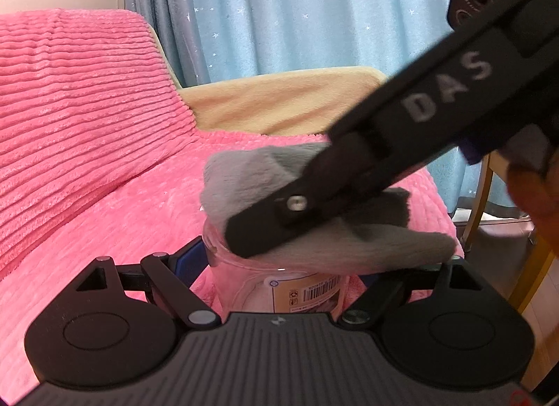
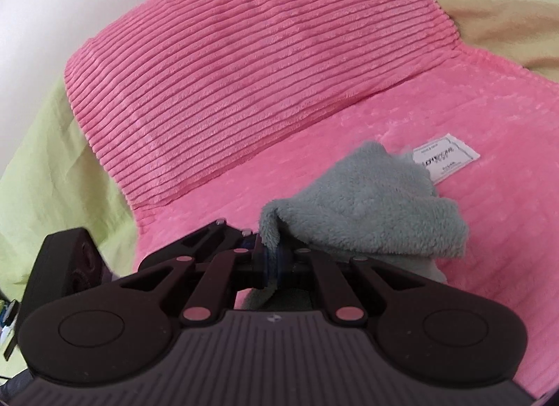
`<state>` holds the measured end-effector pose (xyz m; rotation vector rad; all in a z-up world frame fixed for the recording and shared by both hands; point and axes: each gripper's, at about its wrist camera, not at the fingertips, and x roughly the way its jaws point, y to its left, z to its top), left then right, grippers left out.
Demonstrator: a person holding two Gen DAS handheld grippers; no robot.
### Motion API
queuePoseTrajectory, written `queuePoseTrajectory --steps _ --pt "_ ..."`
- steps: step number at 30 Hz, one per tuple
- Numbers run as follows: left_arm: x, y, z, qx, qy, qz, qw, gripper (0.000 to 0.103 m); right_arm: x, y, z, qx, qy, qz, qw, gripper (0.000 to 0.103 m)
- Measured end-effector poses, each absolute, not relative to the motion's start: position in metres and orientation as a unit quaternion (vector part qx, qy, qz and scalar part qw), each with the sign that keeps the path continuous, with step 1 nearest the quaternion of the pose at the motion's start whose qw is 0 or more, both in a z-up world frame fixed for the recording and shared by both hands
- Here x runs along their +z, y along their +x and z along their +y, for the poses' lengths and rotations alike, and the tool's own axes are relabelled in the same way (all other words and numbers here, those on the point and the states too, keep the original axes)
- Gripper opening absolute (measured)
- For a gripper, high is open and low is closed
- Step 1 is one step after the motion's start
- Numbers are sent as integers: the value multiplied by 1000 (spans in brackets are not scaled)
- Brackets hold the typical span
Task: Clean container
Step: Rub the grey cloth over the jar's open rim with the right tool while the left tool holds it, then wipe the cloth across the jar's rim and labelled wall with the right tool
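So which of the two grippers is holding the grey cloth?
The right gripper: its fingers are pinched on the grey cloth. The left gripper instead straddles the clear container, with the cloth at its mouth.

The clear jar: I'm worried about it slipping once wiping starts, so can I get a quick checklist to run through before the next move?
1. Clear plastic jar with barcode label held between the left gripper's fingers: ok.
2. Fluffy grey cloth clamped in the right gripper: ok.
3. Cloth at the jar's mouth: ok, it covers the opening in the left wrist view.
4. Cloth inside the jar: cannot tell.
5. Jar resting on the pink blanket or lifted: cannot tell.
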<state>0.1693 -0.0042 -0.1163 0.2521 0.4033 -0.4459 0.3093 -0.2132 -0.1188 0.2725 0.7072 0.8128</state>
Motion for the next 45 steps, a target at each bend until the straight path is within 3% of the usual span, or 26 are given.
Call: queuePoseTrajectory --steps 12,30,45 --pt "-117 161 -10 -217 126 197 948 85 -121 326 -216 335 117 306 883 2" --pt "-112 164 -6 -221 127 198 946 85 -114 313 -247 332 61 331 881 2" --pt "-111 166 -24 -207 121 203 949 85 -115 303 -245 378 99 352 850 2"
